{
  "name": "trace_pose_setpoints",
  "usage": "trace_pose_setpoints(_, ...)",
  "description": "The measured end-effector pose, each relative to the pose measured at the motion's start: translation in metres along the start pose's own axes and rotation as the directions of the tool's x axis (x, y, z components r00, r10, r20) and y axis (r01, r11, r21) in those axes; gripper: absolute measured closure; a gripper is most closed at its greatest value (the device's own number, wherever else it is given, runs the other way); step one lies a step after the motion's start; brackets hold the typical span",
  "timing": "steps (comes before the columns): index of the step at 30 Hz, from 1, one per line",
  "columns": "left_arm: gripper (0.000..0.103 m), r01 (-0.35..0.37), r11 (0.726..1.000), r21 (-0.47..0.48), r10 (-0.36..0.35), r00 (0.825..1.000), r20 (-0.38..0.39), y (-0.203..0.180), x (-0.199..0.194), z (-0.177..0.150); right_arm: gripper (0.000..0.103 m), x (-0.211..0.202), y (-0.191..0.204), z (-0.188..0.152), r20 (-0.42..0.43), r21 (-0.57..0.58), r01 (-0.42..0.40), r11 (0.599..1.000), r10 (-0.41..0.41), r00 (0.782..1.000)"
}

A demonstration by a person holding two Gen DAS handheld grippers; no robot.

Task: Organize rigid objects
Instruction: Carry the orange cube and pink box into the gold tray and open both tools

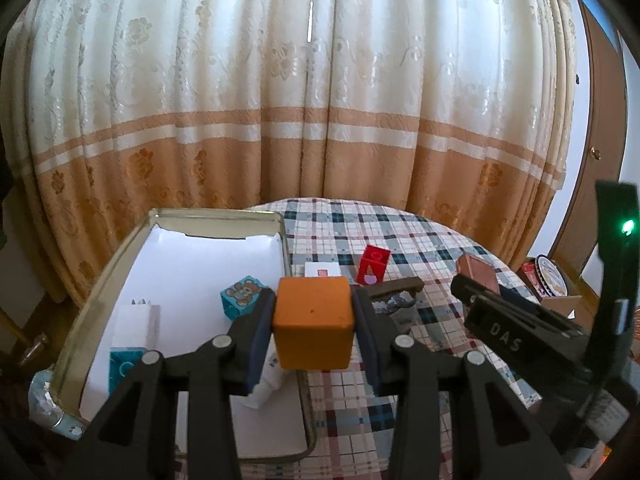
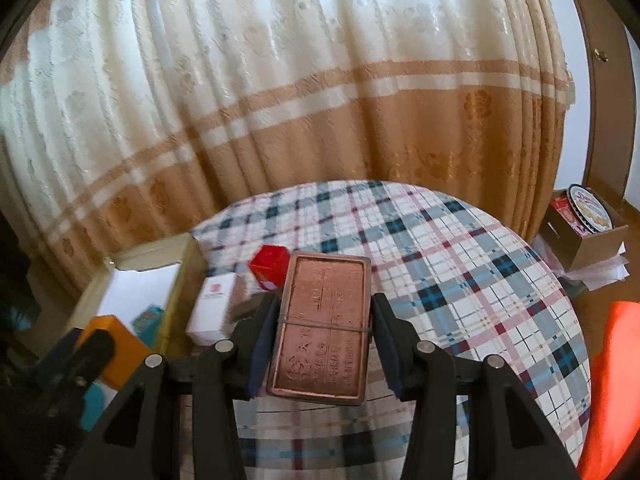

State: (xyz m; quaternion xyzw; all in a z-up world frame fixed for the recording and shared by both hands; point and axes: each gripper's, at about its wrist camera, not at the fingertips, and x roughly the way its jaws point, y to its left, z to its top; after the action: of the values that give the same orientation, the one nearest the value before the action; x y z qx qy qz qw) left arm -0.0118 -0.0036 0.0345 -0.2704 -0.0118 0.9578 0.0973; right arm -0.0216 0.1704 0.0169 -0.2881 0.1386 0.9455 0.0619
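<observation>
My left gripper (image 1: 314,305) is shut on an orange cube (image 1: 313,320), held above the right edge of a shallow gold-rimmed tray (image 1: 120,248) lined in white. A teal teddy-bear block (image 1: 242,298), a white block (image 1: 136,320) and another teal block (image 1: 124,368) lie in the tray. My right gripper (image 2: 324,314) is shut on a flat copper-coloured tin (image 2: 324,320) with a rubber band round it, lifted off the plaid table (image 2: 460,260). The left wrist view shows that tin (image 1: 476,270) at the right. A red box (image 2: 270,264) and a white box (image 2: 214,308) rest beside the tray.
A dark wooden piece (image 1: 396,286) lies on crumpled foil near the table's middle. Curtains hang close behind the round table. A cardboard box (image 2: 596,240) holding a biscuit tin sits on the floor at the right. An orange cloth (image 2: 616,380) fills the right edge.
</observation>
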Motion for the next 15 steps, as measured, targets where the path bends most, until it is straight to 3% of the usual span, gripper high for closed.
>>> trace_pose_setpoints(15, 0.064, -0.068, 0.997, -0.035, 0.069, 0.998, 0.01, 0.029, -0.007, 0.005, 0.053, -0.024, 0.049, -0.002, 0.035, -0.092, -0.075, 0.993, 0.078, 0.996)
